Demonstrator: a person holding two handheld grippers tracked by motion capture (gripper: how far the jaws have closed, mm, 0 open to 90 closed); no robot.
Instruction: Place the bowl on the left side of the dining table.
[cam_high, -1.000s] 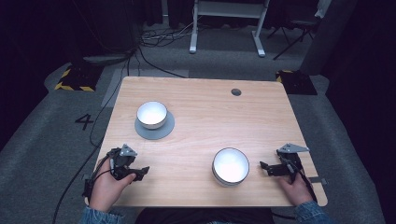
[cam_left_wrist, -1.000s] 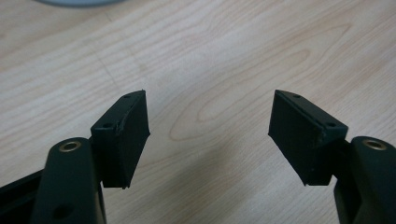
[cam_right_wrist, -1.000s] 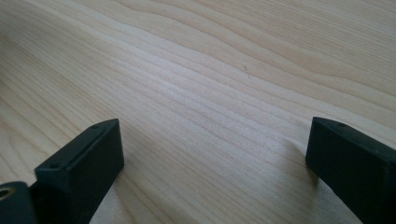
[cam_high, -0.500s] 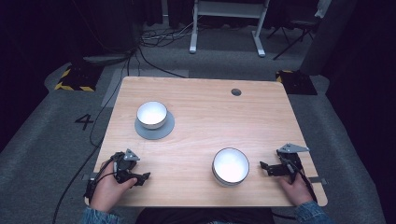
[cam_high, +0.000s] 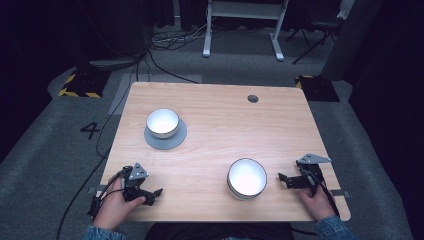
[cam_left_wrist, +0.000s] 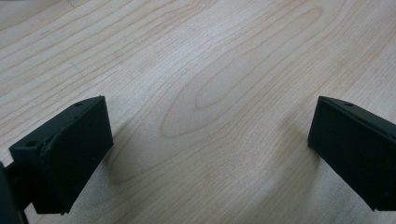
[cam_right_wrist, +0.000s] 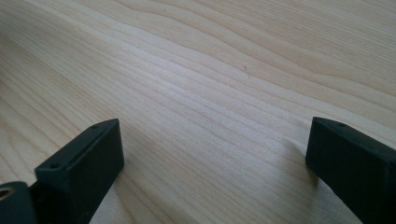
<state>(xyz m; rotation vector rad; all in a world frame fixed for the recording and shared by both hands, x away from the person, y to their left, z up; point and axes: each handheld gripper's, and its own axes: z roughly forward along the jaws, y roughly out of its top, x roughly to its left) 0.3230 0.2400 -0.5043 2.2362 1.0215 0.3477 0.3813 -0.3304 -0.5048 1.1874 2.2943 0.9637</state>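
left tool (cam_high: 150, 192): jaws spread, empty, low over near-left tabletop (cam_high: 220, 125)
right tool (cam_high: 287, 180): jaws spread, empty, just right of near bowl (cam_high: 246, 178)
far bowl (cam_high: 162, 122): on grey saucer (cam_high: 165, 139), left-centre
room: dark, grey carpet (cam_high: 45, 150), cables
hands: left hand (cam_high: 112, 210), right hand (cam_high: 317, 202) at near edge

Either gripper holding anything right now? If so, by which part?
Nothing held. The left gripper and right gripper both sit open over bare table, apart from the two bowls.
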